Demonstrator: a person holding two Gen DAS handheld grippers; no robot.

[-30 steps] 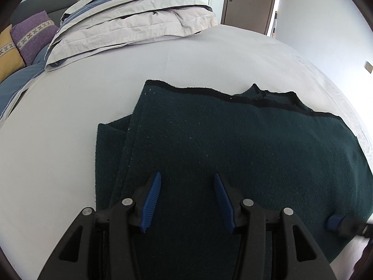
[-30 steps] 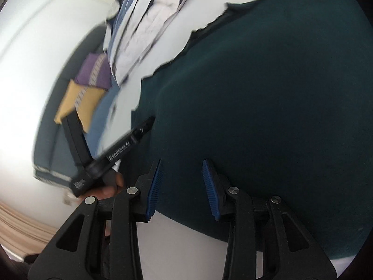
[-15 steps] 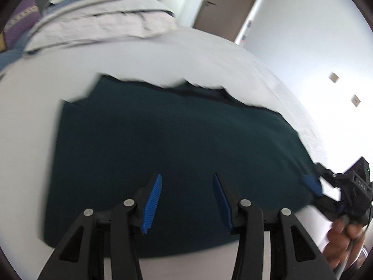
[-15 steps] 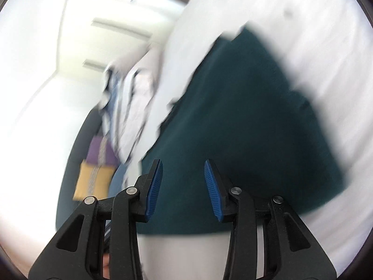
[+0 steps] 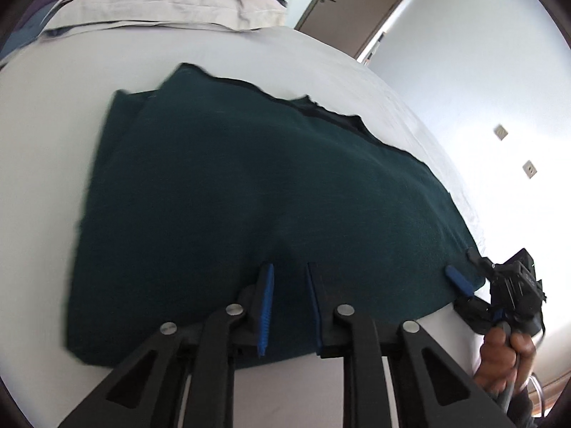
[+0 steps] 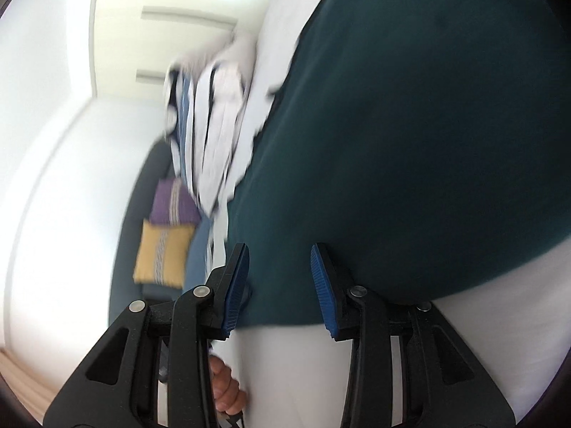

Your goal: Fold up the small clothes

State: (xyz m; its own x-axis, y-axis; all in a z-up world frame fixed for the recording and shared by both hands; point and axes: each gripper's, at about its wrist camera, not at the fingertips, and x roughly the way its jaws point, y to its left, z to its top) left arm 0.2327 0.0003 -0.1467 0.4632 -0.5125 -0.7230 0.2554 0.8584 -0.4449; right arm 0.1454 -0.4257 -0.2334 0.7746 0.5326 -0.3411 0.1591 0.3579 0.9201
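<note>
One dark green garment [image 5: 257,196] lies folded flat on the white bed [image 5: 43,135], filling the middle of the left wrist view; a second layer of it shows along its 9 o'clock edge. The left tongs [image 5: 288,306] are spread, their two blue pads over the garment's near hem with nothing between them. The right tongs [image 6: 280,285] are spread too, at the hem at 6 o'clock in their own view, gripping nothing. In the left view the right tongs appear at 4 o'clock by the garment's corner, held by one hand [image 5: 506,360]. One stack of grey and blue bedding [image 5: 167,3] sits at 11 o'clock, one brown door [image 5: 360,7] at 1 o'clock. Two cushions, one purple [image 6: 173,203] and one yellow [image 6: 162,256], lie at 9 o'clock in the right view.
</note>
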